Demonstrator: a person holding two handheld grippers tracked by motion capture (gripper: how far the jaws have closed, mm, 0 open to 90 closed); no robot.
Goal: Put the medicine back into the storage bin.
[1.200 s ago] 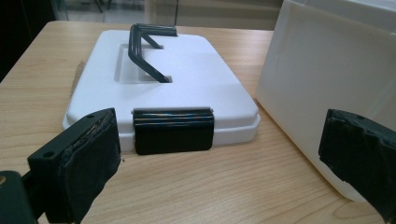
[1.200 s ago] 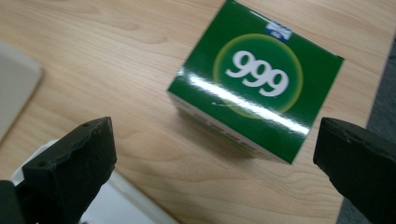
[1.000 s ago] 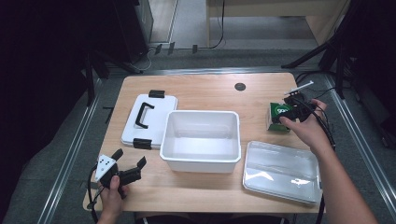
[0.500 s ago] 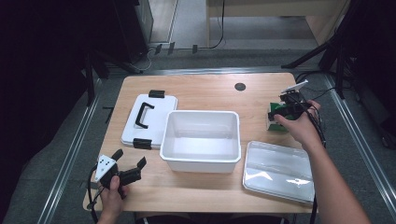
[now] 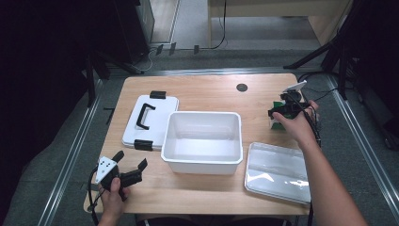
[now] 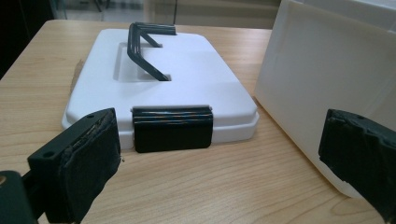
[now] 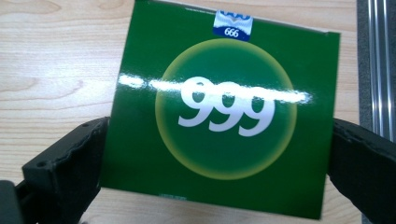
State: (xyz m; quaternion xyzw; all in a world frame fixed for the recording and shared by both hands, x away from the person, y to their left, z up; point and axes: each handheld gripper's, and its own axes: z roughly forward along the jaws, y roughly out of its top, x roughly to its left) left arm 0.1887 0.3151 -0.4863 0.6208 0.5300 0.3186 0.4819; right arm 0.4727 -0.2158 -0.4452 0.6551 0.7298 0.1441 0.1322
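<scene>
The right claw [image 5: 281, 112] grips a green box [image 7: 219, 112], its two black jaws pressed against the box's opposite side edges in the right gripper view. The box's glossy face reads "999" in white inside a yellow-green circle, with a small blue and white sticker marked "666" at the edge farthest from the claw. In the high view the green box [image 5: 277, 123] sits in the claw over the far right part of the wooden bench [image 5: 207, 94]; whether it touches the bench cannot be told.

The left claw [image 5: 128, 165] rests released near the bench's front left corner, its jaws spread wide with nothing between them. Just ahead of it lies a flat white lid [image 6: 163, 79] with a black handle on top and a black latch [image 6: 171, 129] on the edge facing the claw. Beside the lid, to that claw's right, stands an open white storage bin [image 5: 203, 141]. Between the bin and the right claw's forearm a clear plastic lid [image 5: 277, 172] lies flat on the bench.
</scene>
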